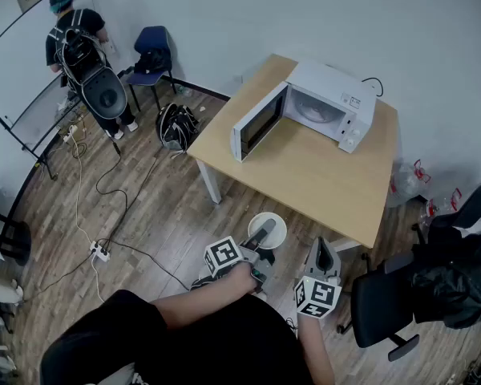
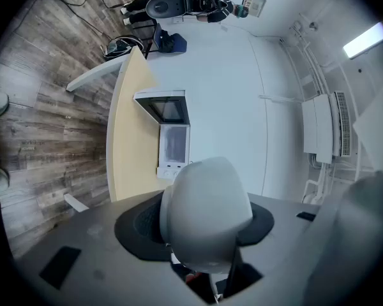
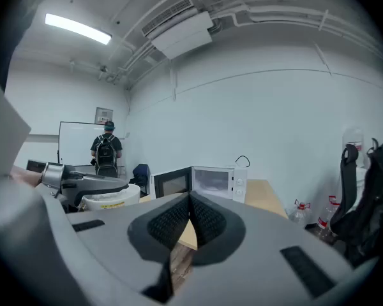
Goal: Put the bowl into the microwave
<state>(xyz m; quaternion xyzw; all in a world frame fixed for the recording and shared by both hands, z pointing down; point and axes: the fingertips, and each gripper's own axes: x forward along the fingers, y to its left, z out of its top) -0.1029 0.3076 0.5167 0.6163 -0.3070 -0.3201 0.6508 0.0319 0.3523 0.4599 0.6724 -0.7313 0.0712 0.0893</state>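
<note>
The microwave [image 1: 333,107] sits far back on the table [image 1: 321,179]; the bowl [image 1: 271,224] is before its near edge.

Left gripper [image 1: 262,237] jaws on white bowl [image 1: 277,233], above floor [image 1: 160,215]. Right gripper [image 1: 324,253] just beside, right of it. Microwave [image 1: 329,103], door [image 1: 256,127] open, on table [image 1: 305,175] well ahead of both jaws.

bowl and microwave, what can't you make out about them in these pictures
- What is in the bowl: in the head view it is too small, and the left gripper lies across its rim. The left gripper view shows only its outer wall.
- The back of the microwave cavity: in the head view its own roof hides it.
- The print beside the buttons: too small in every view.
</note>
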